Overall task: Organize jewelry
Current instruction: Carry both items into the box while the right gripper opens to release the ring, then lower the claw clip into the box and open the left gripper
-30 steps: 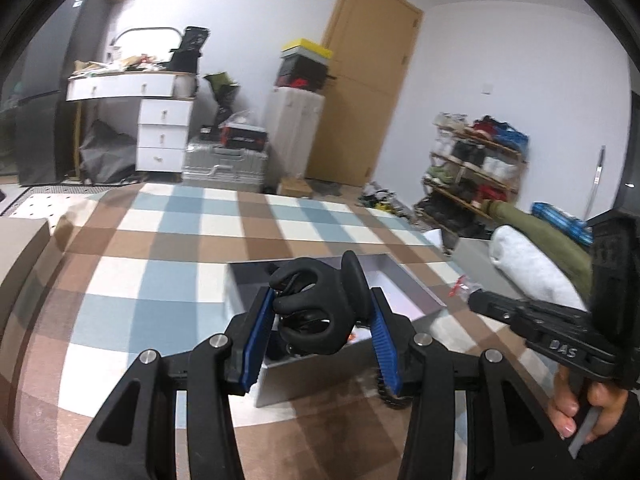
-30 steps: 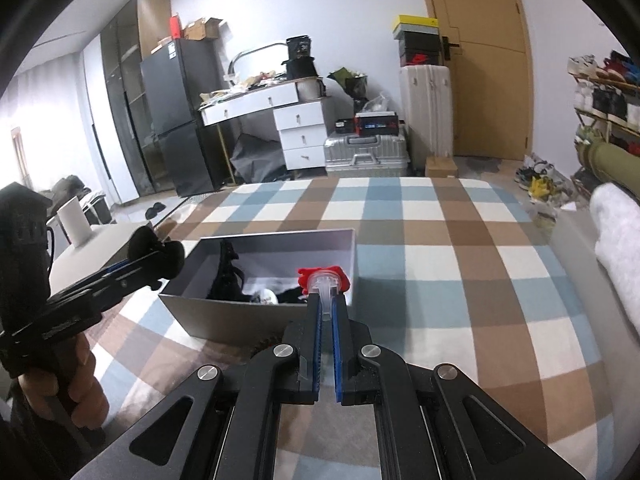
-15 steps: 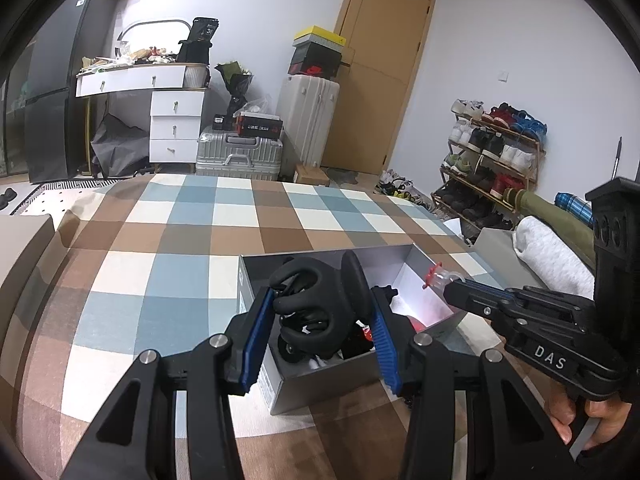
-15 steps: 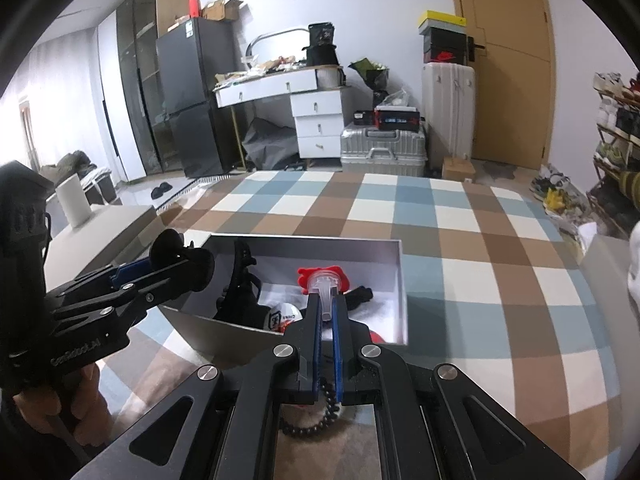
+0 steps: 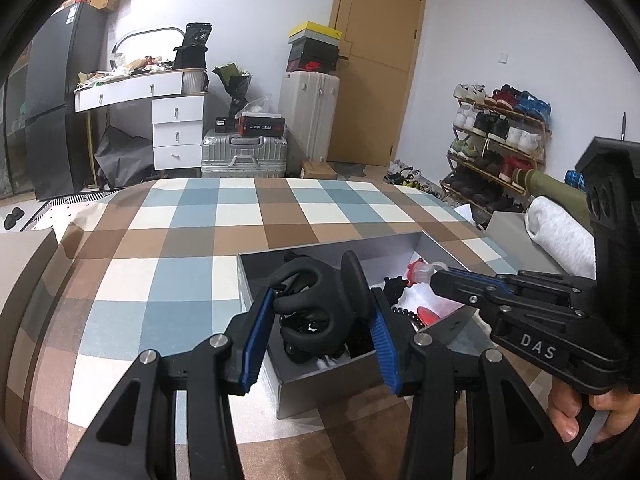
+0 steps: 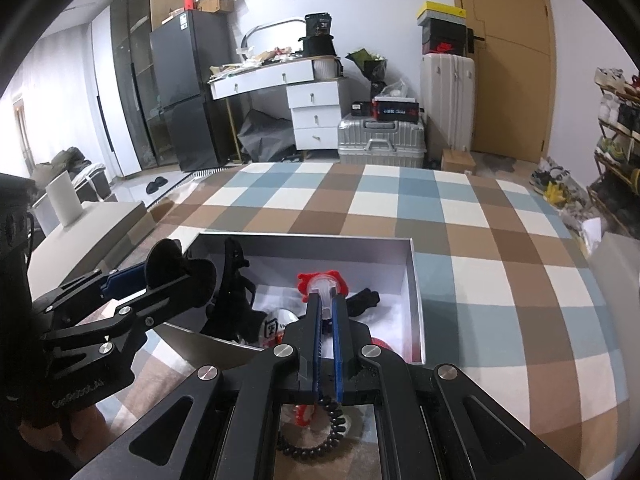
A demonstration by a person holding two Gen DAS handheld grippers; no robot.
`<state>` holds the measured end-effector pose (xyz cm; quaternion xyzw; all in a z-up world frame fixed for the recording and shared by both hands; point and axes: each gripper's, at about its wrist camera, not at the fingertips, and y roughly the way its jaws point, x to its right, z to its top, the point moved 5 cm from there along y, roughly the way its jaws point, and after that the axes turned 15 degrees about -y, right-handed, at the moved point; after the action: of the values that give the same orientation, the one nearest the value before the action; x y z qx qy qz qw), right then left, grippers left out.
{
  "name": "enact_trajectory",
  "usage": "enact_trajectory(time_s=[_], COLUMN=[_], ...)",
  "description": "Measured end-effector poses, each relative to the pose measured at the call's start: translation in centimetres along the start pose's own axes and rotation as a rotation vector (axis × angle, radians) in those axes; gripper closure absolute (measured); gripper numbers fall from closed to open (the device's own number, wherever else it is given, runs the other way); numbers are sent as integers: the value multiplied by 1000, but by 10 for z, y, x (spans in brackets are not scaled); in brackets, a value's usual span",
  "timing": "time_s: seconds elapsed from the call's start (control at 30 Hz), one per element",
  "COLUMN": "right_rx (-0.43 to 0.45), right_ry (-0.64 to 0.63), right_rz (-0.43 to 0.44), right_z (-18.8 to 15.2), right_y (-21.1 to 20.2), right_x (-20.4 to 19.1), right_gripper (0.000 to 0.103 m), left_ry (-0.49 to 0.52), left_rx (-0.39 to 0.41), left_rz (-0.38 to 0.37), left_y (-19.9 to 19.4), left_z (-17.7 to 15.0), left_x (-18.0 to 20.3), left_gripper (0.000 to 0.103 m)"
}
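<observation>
L gripper (image 5: 320, 330), black w/ blue pads, jaws part-spread and pinching a big black plastic claw hair clip (image 5: 320, 312) between the pads; clip held above the near-left corner of the open grey cardboard box (image 5: 320, 392). The gripper tilts down toward the box. In the right wrist view it comes in from the left edge, a hand (image 6: 48, 432) under it, the clip over the box's left wall.

R gripper (image 6: 326, 312), same build, jaws pressed together on a small clear-and-red piece (image 6: 322, 286) at the tips, over the box interior, right of centre. Also pitched down. A black beaded bracelet (image 6: 316, 436) hangs in a loop under it, behind the pads; can't tell how it's attached. In the left wrist view the R gripper reaches in from the right, a hand (image 5: 588, 412) on its handle at the lower right.

Box sits on the blue, brown and white checked cover (image 6: 480, 240), near its front edge. Inside: white lining, black hair accessories along the left side, a round white tag, a red bit at the near-right corner.

Beyond the cover's far edge: silver suitcase (image 6: 380, 140), white drawer desk (image 6: 312, 108), wooden door (image 5: 376, 64).
</observation>
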<state>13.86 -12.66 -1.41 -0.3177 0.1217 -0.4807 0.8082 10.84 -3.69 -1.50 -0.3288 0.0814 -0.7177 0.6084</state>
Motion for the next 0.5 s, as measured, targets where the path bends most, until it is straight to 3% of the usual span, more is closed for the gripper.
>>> enact_trajectory(time_s=[0.27,0.5], right_rx=[-32,-10], right_ry=[-3,11], right_rz=[4,-9], right_z=[-2,-2], right_y=[9,-5], right_x=[-2,0], right_gripper=[98,92], left_ry=[4,-2], left_rx=[-3,6], left_rz=[2,-4], left_y=[0,-1], left_z=[-1,1], left_x=[-1,-1], left_gripper=[62,62])
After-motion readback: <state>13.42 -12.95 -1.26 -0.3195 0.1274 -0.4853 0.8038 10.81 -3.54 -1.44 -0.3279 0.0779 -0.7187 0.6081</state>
